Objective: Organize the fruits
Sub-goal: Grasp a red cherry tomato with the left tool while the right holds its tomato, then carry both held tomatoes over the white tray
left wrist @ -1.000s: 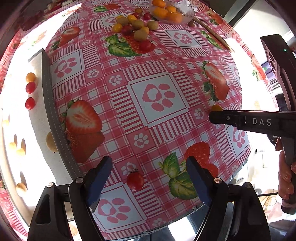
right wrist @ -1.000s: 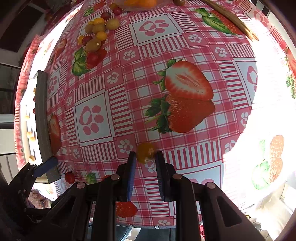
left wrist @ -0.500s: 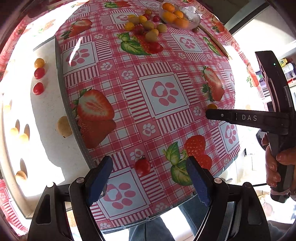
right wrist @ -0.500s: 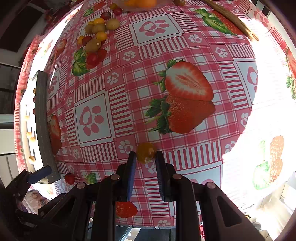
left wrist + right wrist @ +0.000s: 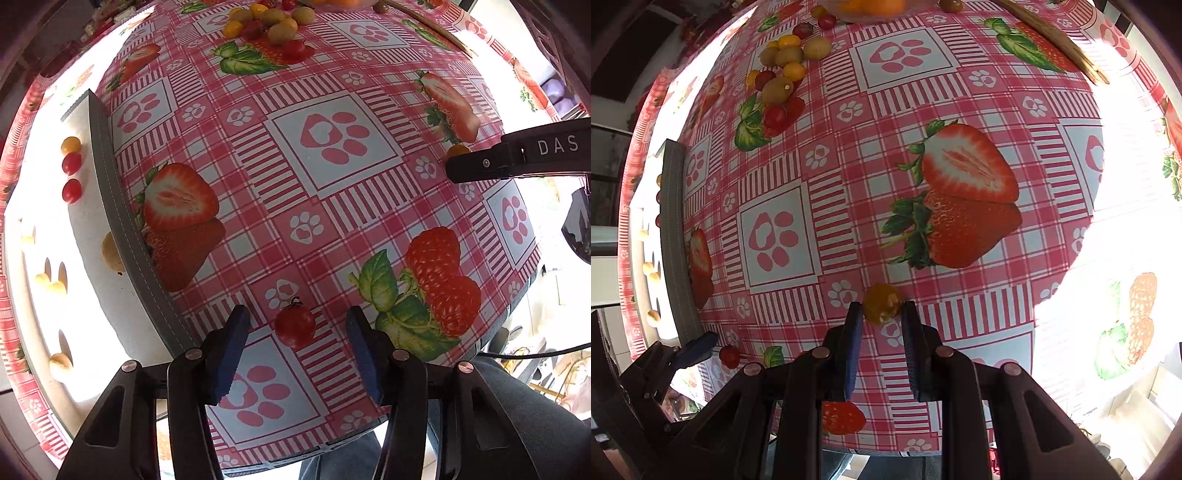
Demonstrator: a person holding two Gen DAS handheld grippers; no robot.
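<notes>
While small fruits [image 5: 71,168] dot the white tray [image 5: 88,302], others lie loose.

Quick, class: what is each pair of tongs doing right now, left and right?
Left tongs: closing around the red cherry tomato, pads not yet touching it.
Right tongs: shut on the yellow cherry tomato.

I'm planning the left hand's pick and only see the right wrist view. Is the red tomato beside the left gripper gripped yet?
Observer: Not yet. The red tomato sits on the cloth between the left gripper's pads, which are closing but have gaps on both sides.
Operator: What's at the tray's far end?
Observer: One yellow tomato, then two red ones, in a row on the white tray.
Operator: Anything by its grey rim?
Observer: A pale round fruit lies right beside the grey rim.
</notes>
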